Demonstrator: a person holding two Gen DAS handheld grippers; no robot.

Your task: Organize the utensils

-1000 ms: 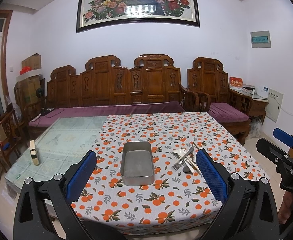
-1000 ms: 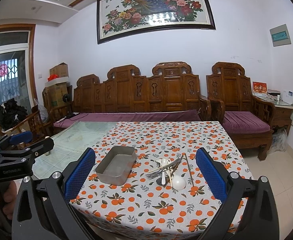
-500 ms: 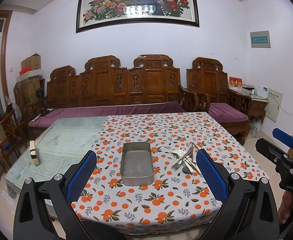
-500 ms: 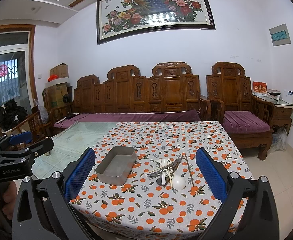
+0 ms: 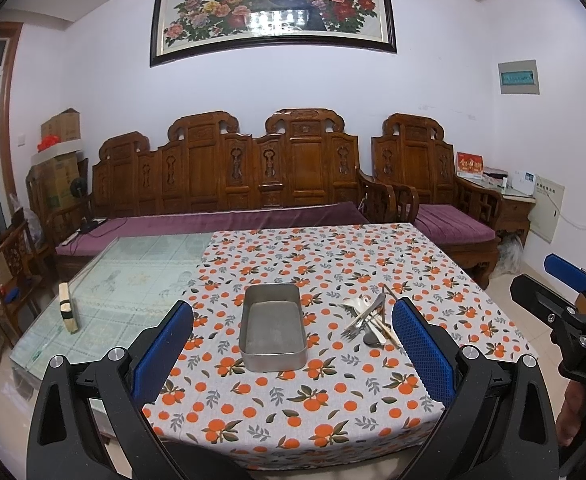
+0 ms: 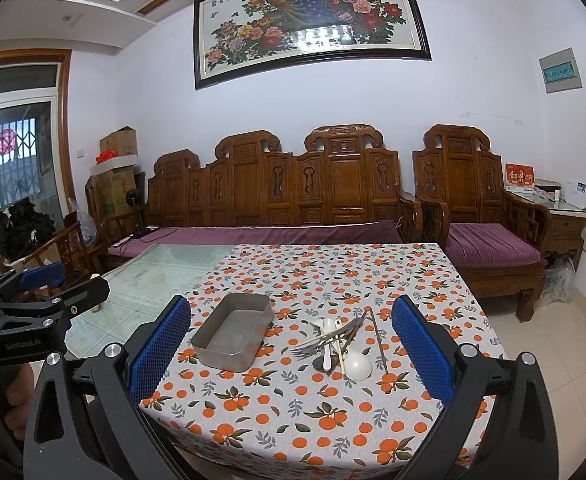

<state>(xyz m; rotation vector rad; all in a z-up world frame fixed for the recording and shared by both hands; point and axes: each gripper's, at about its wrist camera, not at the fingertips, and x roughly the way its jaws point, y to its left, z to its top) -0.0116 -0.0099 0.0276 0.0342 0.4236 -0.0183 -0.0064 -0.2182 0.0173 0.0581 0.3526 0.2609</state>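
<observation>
An empty metal tray [image 5: 273, 328] sits on the orange-print tablecloth [image 5: 317, 264]; it also shows in the right wrist view [image 6: 233, 330]. To its right lies a pile of utensils [image 5: 367, 320]: forks, spoons, chopsticks and a white spoon [image 6: 357, 364]. The pile shows in the right wrist view [image 6: 333, 340] too. My left gripper [image 5: 293, 340] is open and empty, held back from the table's near edge. My right gripper [image 6: 291, 340] is open and empty, also short of the table.
The cloth covers the right part of a glass-topped table [image 5: 133, 280]. A small wrapped block [image 5: 68, 308] stands on the glass at the left. A carved wooden sofa [image 5: 253, 176] with purple cushions stands behind the table. The other gripper shows at each view's side.
</observation>
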